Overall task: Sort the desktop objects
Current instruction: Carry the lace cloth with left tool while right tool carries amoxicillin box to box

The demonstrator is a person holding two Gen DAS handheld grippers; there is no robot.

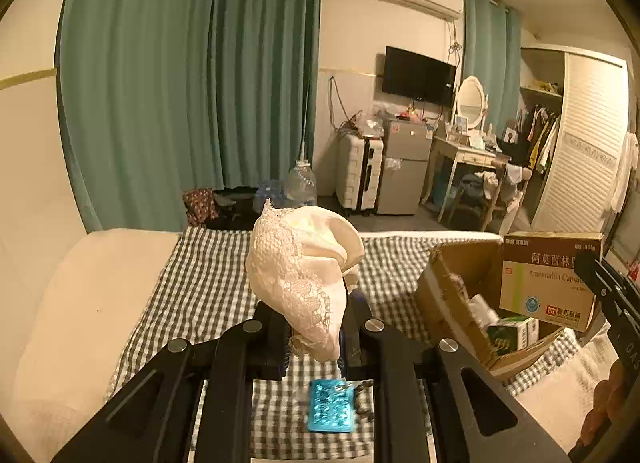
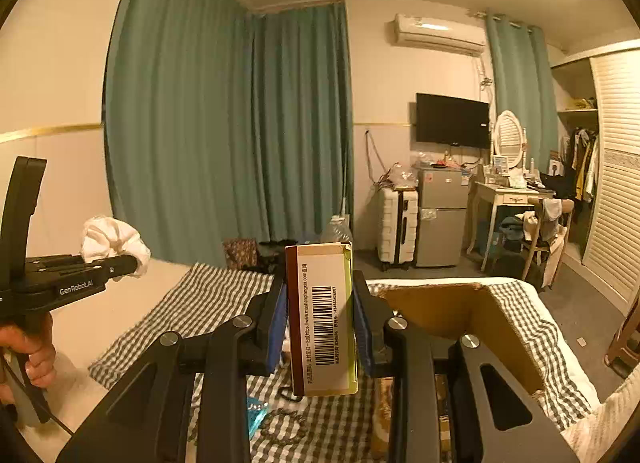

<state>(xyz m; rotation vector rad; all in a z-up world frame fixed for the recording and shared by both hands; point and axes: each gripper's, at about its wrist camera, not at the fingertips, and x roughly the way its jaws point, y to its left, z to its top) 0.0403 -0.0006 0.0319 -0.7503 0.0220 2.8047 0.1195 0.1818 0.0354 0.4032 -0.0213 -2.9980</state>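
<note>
Both of my tongs are loaded and held up off the bed: my left gripper point(image 1: 316, 327) is clamped on a cream lace-trimmed garment point(image 1: 304, 275), and my right gripper point(image 2: 320, 327) is clamped on a medicine box point(image 2: 323, 319), its blue pads pressing the two broad faces with the barcode side toward the camera. Bunched between the jaws, the garment looks soft and light; it flops over the fingertips, so I judge it could snag or slide out of a loose pinch, and a grip on a thick fold near the lace edge should hold best. I take the carton for light, stiff card that would dent if squeezed hard; holding it across the flat faces near the middle seems right. Below the left jaws a blue blister pack point(image 1: 331, 405) lies on the checked cloth point(image 1: 200, 287), thin and slick, best nipped at an edge. Beyond, to the right, an open cardboard box point(image 1: 452, 283) on the cloth already holds a small green-and-white carton point(image 1: 514, 333).
</note>
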